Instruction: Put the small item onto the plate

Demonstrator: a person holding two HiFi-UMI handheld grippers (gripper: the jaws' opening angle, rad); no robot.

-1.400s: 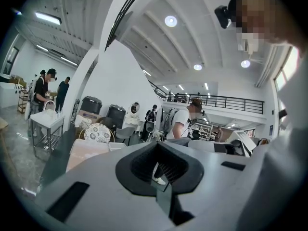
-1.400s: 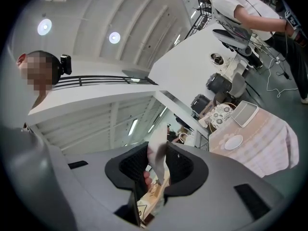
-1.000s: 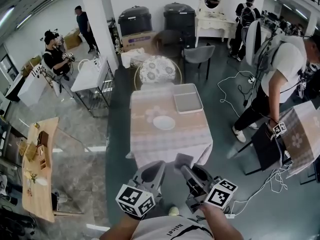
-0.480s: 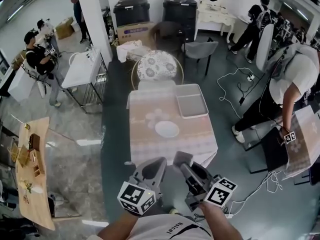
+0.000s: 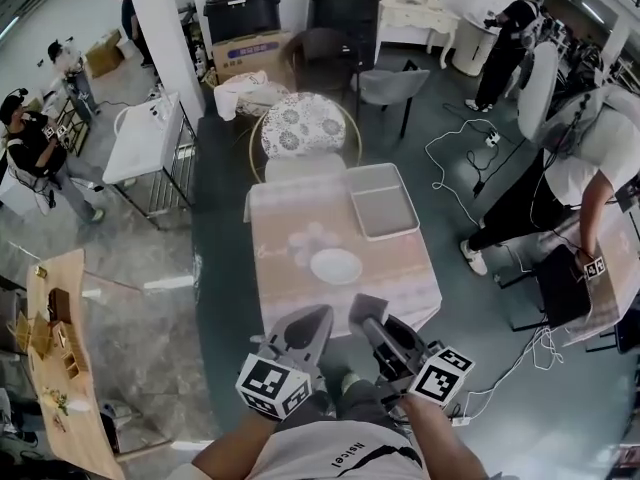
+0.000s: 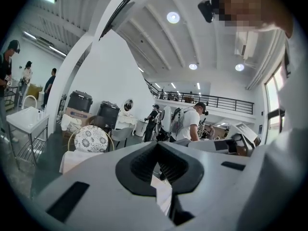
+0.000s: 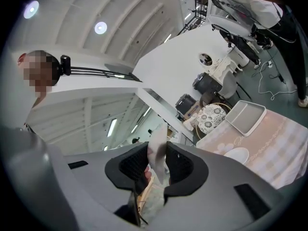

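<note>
One plate [image 5: 336,266], one tray [image 5: 385,208] — one table [image 5: 290,290].

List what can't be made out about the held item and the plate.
- Pale packet: right gripper view, the right gripper's pads cover its lower part; surface blurred.
- Same packet: head view, hidden behind that gripper.
- Plate: left gripper view, hidden behind the left gripper's body.

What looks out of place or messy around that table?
Nothing stands out: the plate and tray sit neatly on the table, nothing spilled. Only loose cables sprawl over the floor beside it.
</note>
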